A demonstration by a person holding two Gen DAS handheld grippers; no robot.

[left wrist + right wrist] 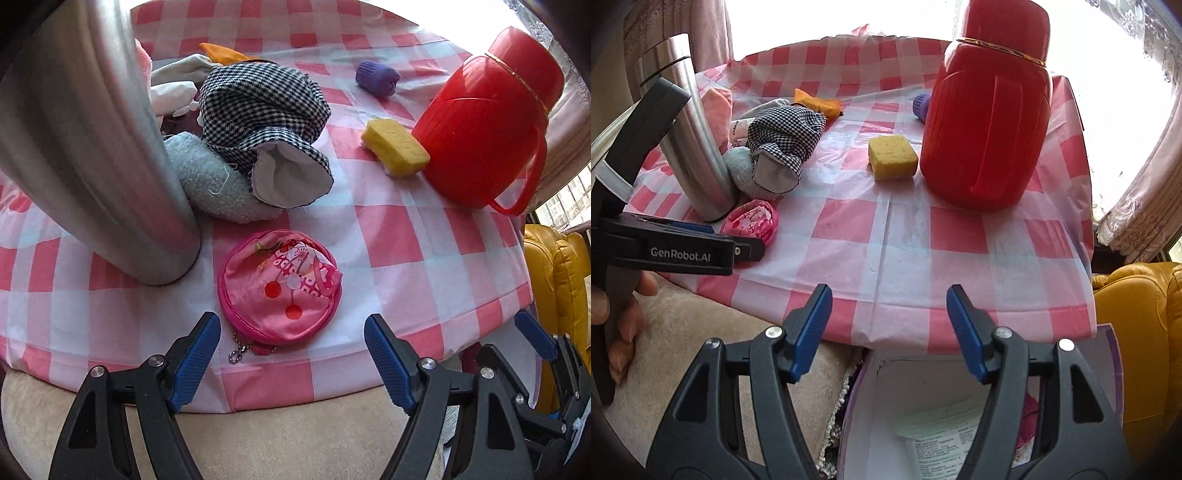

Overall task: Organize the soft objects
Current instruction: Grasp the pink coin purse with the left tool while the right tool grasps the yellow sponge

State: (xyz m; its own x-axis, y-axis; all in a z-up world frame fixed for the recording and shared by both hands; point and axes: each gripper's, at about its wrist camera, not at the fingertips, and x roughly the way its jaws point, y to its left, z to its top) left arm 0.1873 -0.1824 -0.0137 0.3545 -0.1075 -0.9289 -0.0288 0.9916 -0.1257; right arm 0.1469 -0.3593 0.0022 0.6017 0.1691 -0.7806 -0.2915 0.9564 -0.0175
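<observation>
A box (960,406) below the table edge holds a white packet (945,439) and something pink; the left gripper (291,354), fingers apart, hovers just short of the pink pouch (280,284) beside the steel flask (92,147); the right gripper (886,328), fingers apart, hangs empty over the box.

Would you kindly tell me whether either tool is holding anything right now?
Nothing is held: the left tool and the right tool are both open and empty.

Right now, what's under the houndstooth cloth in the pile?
The houndstooth cloth lies over a pale blue fuzzy item, which sticks out beside the steel flask. White and grey fabric and an orange piece show behind it. Anything directly beneath is covered.
</observation>
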